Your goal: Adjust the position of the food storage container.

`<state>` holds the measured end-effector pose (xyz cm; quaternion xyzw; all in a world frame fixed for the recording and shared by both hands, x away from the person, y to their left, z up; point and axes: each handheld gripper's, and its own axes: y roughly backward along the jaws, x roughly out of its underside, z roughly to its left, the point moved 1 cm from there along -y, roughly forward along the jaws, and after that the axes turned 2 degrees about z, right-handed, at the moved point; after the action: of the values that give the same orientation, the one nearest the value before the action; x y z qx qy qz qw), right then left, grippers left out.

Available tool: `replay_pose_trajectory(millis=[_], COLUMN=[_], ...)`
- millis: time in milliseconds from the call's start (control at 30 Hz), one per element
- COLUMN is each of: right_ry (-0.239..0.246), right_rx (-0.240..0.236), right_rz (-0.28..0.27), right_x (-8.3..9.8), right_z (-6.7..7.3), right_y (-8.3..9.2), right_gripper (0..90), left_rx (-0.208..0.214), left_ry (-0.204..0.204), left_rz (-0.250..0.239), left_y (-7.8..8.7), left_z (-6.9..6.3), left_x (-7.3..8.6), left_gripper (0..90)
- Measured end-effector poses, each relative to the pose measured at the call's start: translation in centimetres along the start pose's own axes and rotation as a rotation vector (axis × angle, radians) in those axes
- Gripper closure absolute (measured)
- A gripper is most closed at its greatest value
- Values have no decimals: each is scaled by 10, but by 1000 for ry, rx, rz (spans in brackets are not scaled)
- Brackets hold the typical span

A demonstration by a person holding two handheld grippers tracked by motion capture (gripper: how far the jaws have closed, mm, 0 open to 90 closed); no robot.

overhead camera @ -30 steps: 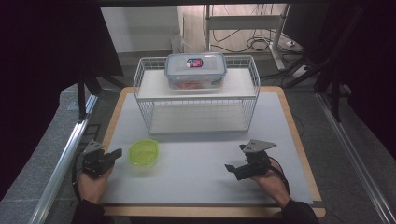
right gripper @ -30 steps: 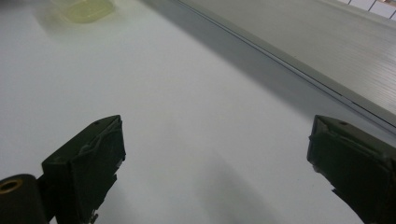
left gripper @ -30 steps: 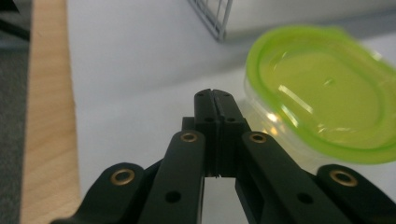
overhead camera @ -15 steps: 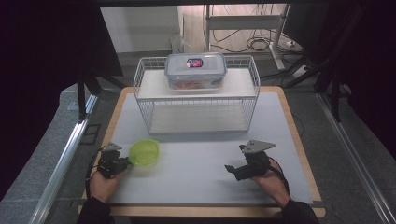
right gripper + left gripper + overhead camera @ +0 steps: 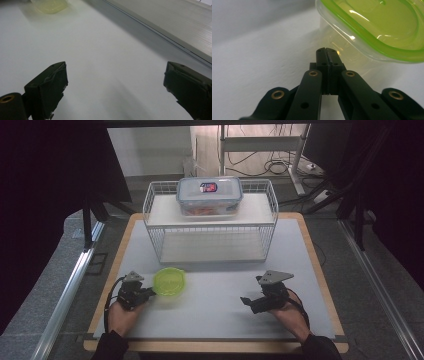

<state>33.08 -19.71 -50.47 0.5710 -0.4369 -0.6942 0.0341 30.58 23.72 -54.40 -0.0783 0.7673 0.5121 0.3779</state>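
Green-lidded and clear-walled, the small container [image 5: 169, 281] sits on the desk [image 5: 215, 315] near its left front, in front of the wire rack [image 5: 210, 237]. The left gripper [image 5: 146, 292] is right at the container's left side; in the left gripper view its jaws are pressed together, tips just short of or touching the clear wall below the lid rim, and I cannot tell which. Nothing is held between them. The right gripper [image 5: 246, 301] rests low over the bare desk on the right, well apart from the container, with its jaws spread wide and empty.

On top of the rack stands a larger lidded box [image 5: 209, 195] with food inside.

By my reading the work is barely begun: the container is not gripped or lifted. The left gripper would first have to open before it could take the rim or wall, and everything after that is left to do.
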Motion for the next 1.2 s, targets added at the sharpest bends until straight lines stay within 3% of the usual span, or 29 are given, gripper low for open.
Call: replay_pose_trajectory(millis=[800,1200], right_ry=[-6,-6], right_rx=[-10,-13], right_rz=[28,34], right_x=[2,2], right_z=[0,1], right_y=[-4,-4], right_gripper=[58,62], left_rx=[68,116], left_ry=[-161,-204], left_rz=[19,22], left_y=[-41,-56], left_z=[-57,-82], left_x=[-38,-47], left_gripper=[897,896])
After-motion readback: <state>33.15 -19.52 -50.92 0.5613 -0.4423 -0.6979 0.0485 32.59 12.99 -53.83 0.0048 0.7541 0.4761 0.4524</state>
